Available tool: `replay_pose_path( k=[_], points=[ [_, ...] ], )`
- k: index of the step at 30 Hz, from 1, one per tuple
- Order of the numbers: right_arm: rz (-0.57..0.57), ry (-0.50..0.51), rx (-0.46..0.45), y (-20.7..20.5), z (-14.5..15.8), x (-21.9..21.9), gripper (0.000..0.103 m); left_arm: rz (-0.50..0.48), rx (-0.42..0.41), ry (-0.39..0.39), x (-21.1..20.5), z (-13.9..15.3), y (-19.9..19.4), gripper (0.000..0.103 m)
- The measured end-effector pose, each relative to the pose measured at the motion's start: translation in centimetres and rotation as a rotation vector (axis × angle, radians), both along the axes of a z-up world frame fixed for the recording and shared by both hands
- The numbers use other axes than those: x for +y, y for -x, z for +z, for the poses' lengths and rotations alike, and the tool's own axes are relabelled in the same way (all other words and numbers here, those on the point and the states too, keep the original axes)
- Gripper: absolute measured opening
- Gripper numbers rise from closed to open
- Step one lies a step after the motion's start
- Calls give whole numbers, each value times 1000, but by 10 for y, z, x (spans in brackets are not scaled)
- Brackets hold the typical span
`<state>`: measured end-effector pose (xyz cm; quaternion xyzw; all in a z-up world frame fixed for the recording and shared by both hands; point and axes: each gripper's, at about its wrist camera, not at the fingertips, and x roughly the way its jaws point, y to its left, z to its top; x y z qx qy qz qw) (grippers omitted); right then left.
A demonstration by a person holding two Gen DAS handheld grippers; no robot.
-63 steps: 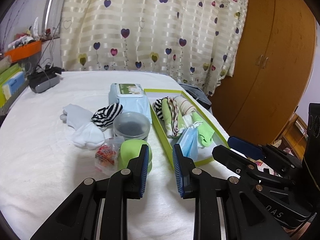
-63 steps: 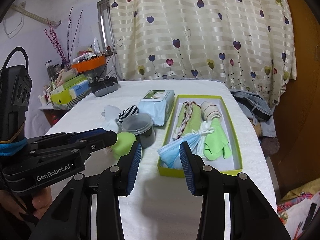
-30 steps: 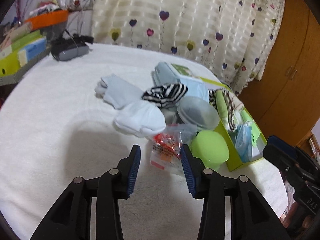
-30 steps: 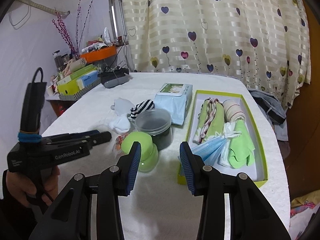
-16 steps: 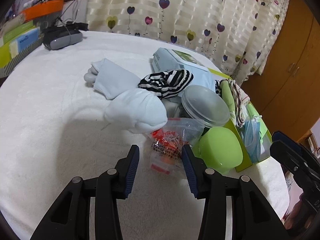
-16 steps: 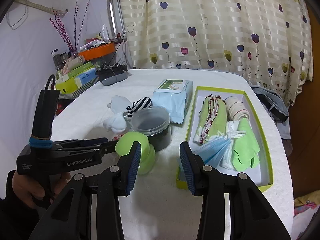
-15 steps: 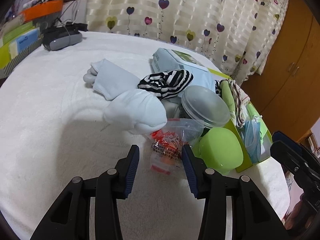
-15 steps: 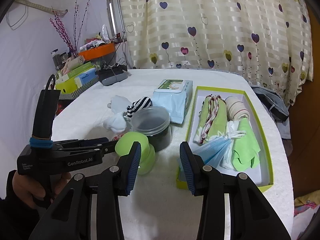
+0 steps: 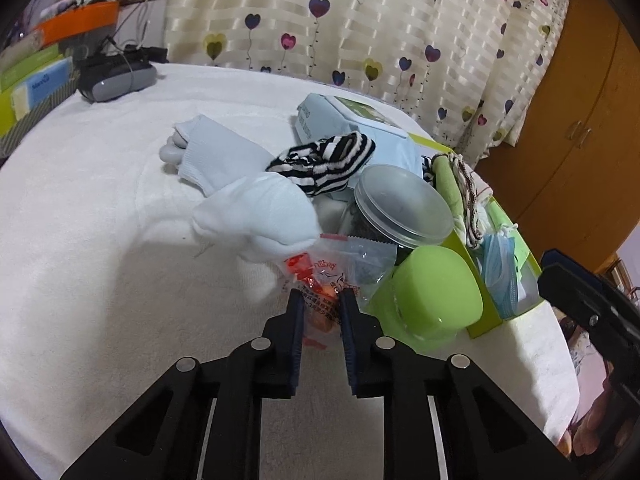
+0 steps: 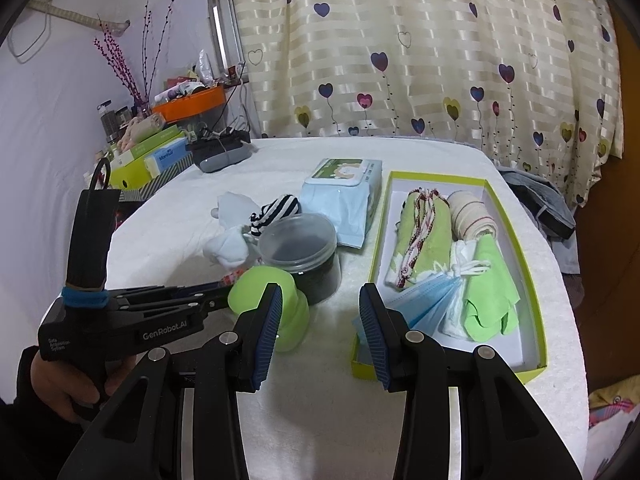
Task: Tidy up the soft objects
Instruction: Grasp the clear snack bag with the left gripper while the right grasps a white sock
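While the right gripper (image 10: 319, 320) is being held wide open and empty, the left gripper (image 9: 320, 300) is being closed onto the small plastic packet (image 9: 320, 280) between its fingers, likely for moving.

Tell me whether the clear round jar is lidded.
Lidded: a clear lid caps the clear round jar, its rim overhanging the dark contents.

Two tongs in play, left tongs (image 9: 321, 312) and right tongs (image 10: 319, 316). One green box (image 10: 535, 280), one clear jar (image 10: 298, 254), one green container (image 10: 267, 304), one wipes pack (image 10: 340, 196), one striped sock (image 9: 322, 160), one snack bag (image 9: 320, 280), two pale socks: (image 9: 218, 154) and (image 9: 256, 212).
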<state>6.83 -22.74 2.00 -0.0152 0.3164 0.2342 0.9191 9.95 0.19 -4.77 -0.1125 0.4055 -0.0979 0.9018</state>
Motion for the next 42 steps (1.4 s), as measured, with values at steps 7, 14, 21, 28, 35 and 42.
replay_pose_path(
  k=[7, 14, 21, 28, 35, 42],
  points=[
    [44, 2, -13, 4, 5, 19, 41, 20, -32, -9, 19, 9, 23, 15],
    [133, 23, -12, 5, 6, 62, 41, 92, -70, -12, 57, 19, 46, 15],
    [212, 50, 6, -1, -2, 106, 41, 183, -95, 4, 101, 22, 59, 15],
    [246, 111, 43, -15, -18, 145, 41, 245, -80, 28, 133, 13, 56, 15],
    [217, 206, 68, -35, -36, 174, 41, 258, -70, 60, 150, 5, 50, 15],
    [152, 286, 80, -50, -49, 186, 41, 257, -66, 67, 152, 4, 45, 15]
  ],
)
